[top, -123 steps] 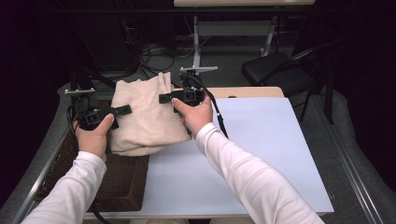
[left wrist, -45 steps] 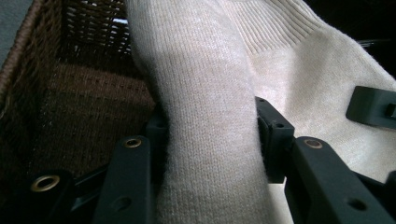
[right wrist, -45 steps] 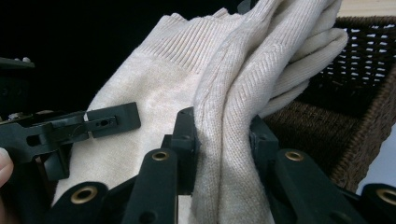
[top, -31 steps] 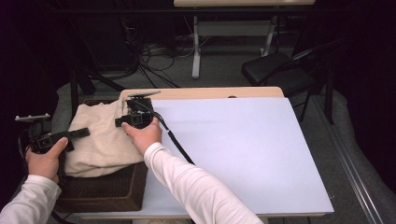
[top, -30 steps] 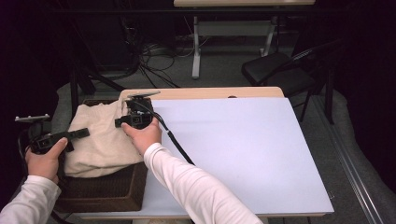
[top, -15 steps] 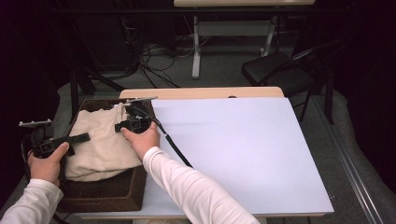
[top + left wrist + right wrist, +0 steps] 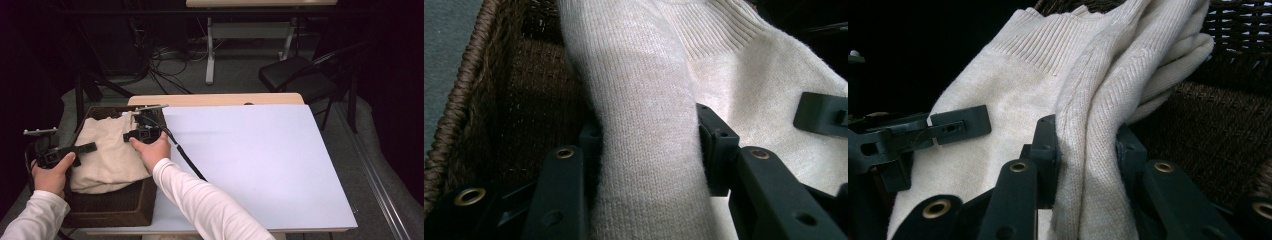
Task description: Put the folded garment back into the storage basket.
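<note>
Left gripper (image 7: 649,150): clamped on a thick fold of the cream sweater (image 7: 107,150), as seen in its own view.
Right gripper (image 7: 1083,145): closed on a bunched sweater edge.
Sweater: laid in the brown wicker basket (image 7: 120,210) at the table's left end.
High view: white tabletop (image 7: 260,160) seen bare; basket rim seen close around both grippers.
Writing: none readable.

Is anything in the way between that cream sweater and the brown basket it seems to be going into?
Nothing visible blocks it. The cream sweater already lies across the open top of the wicker basket, with the left gripper and right gripper each clamped on a fold of it. The basket's dark inside beside the sweater looks empty.
</note>
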### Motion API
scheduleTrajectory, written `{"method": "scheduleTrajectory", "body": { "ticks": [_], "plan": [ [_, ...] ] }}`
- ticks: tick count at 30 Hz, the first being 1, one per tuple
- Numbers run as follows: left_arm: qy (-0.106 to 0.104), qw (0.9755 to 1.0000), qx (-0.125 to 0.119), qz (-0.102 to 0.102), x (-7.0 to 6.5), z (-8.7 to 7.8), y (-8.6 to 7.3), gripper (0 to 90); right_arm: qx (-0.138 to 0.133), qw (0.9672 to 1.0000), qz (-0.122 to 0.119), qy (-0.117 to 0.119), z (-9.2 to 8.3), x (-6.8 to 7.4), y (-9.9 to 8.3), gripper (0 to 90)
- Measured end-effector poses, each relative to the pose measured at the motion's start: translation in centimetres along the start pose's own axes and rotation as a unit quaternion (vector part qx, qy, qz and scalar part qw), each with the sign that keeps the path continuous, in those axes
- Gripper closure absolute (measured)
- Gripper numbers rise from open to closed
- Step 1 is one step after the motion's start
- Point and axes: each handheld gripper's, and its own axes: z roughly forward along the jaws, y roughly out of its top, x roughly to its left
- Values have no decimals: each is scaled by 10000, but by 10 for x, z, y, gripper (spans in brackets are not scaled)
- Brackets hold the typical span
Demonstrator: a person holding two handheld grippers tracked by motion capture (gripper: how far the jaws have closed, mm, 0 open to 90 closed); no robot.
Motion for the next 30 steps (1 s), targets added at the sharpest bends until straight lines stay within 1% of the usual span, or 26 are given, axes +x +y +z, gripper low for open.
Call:
{"method": "scheduleTrajectory", "body": {
  "ticks": [3, 7, 9, 12, 14, 19, 21, 22, 23, 24, 25, 26, 27, 28, 29, 30],
  "plan": [
    [18, 10000, 37, -2, 2, 1, 1, 572, 39, 10000, 28, 3, 2, -1, 1, 699],
    [75, 9999, 56, 66, 2, 3, 2, 572, 53, 10000, 17, -38, 6, -2, 1, 699],
    [81, 9999, 43, 50, 2, 4, 2, 572, 89, 9999, 5, -61, 7, -2, 1, 699],
    [89, 9999, 60, 64, 3, 4, 3, 571, 66, 10000, 12, -58, 8, -3, 1, 699],
    [106, 9999, 37, 43, 3, 4, 3, 570, 47, 10000, -8, -79, 9, -2, 1, 697],
    [144, 9998, 38, 102, 3, 2, 3, 568, 95, 9997, -169, -114, 9, 1, 2, 690],
    [194, 9998, 28, 95, 3, 2, 4, 562, 88, 9998, -159, -96, 10, 1, 2, 676],
    [269, 9996, 15, 102, 3, 2, 4, 550, 96, 9998, -150, -91, 10, 1, 2, 641],
    [350, 9994, -12, 73, 3, 2, 4, 531, 99, 9998, -164, -115, 11, 1, 2, 578],
    [399, 9992, -33, 81, 4, 3, 4, 493, 57, 9996, -190, -191, 12, 2, 1, 474],
    [405, 9992, 23, 67, 6, 4, 4, 413, 6, 9993, -269, -278, 12, 2, 2, 392],
    [403, 9992, 8, -9, 7, 5, 4, 325, -1, 9990, -301, -336, 12, 2, 3, 329],
    [439, 9990, -72, 23, 8, 4, 3, 242, -87, 9985, -391, -361, 12, 2, 4, 271],
    [455, 9988, -158, 24, 7, 2, 4, 216, -65, 9984, -405, -381, 11, 1, 4, 250],
    [457, 9988, -156, 40, 6, 0, 4, 194, -14, 9985, -414, -372, 11, 1, 5, 228],
    [452, 9989, -140, 45, 6, 0, 5, 161, -34, 9984, -437, -353, 11, 0, 5, 199]
  ]
}}
